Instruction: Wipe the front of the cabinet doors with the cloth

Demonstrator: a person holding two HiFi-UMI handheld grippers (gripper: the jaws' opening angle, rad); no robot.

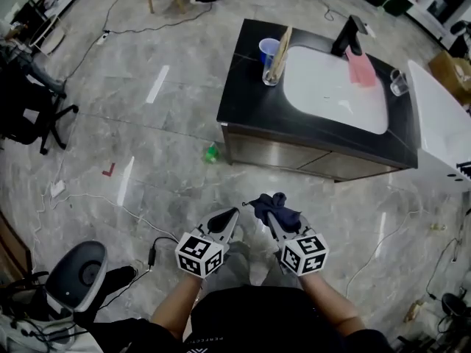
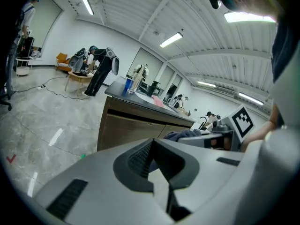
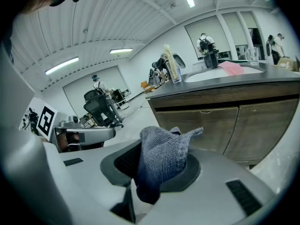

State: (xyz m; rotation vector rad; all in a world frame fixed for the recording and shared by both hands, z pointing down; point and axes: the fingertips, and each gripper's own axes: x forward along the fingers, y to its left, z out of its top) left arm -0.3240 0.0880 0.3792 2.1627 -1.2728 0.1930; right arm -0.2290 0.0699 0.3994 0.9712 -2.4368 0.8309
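A low brown cabinet with two front doors (image 1: 309, 159) stands under a black countertop and white sink, a good step ahead of me. In the right gripper view the doors (image 3: 225, 123) face me, upright and closed. My right gripper (image 1: 274, 215) is shut on a dark blue knitted cloth (image 1: 276, 207), which bunches up out of its jaws (image 3: 161, 158). My left gripper (image 1: 229, 219) hangs beside it with its jaws together and nothing in them. Both grippers are held low in front of my body, well short of the cabinet.
On the countertop (image 1: 250, 79) stand a blue cup (image 1: 268, 48), a glass with sticks, a black tap and a pink cloth (image 1: 360, 68). A small green object (image 1: 212, 153) lies on the floor by the cabinet's left corner. Cables and an office chair (image 1: 29, 109) are at the left.
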